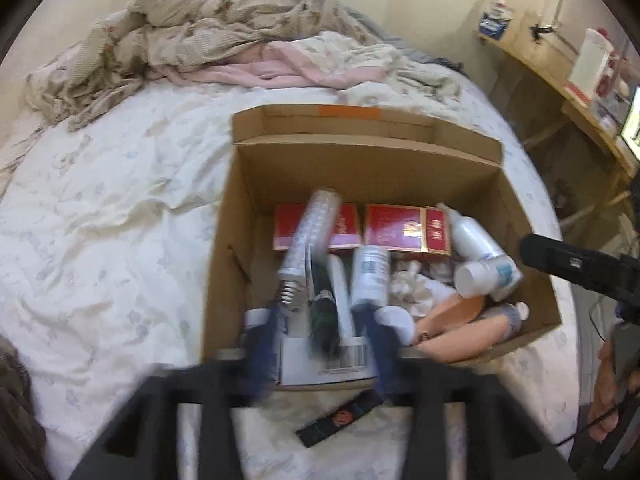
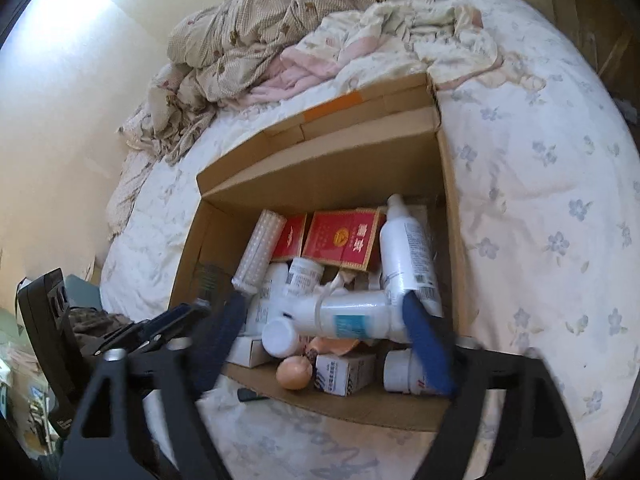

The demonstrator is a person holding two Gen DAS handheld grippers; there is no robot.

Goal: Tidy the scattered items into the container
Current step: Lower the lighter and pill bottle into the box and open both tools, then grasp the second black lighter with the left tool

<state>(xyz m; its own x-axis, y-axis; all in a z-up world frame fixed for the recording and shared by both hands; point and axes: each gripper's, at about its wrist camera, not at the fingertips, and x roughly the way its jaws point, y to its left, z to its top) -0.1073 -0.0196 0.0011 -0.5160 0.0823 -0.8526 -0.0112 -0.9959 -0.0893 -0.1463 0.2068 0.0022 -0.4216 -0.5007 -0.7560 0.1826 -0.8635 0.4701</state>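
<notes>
An open cardboard box (image 1: 360, 168) stands on the bed and holds several items: red packets (image 1: 404, 228), white bottles (image 1: 476, 240), a corn-style bulb (image 1: 308, 236), small cartons. My left gripper (image 1: 324, 316) hangs open above the box's near edge, blurred, with a dark tube-like item (image 1: 324, 312) between its blue fingers but not clearly clamped. A dark flat packet (image 1: 340, 420) lies on the bed in front of the box. My right gripper (image 2: 324, 304) is open and empty over the box (image 2: 320, 168), above a lying white bottle (image 2: 352, 316).
Rumpled bedding (image 1: 224, 28) is piled at the far end of the bed. A wooden shelf (image 1: 560, 60) with items stands to the right. The other gripper's black body (image 1: 580, 264) shows at the right edge of the left wrist view.
</notes>
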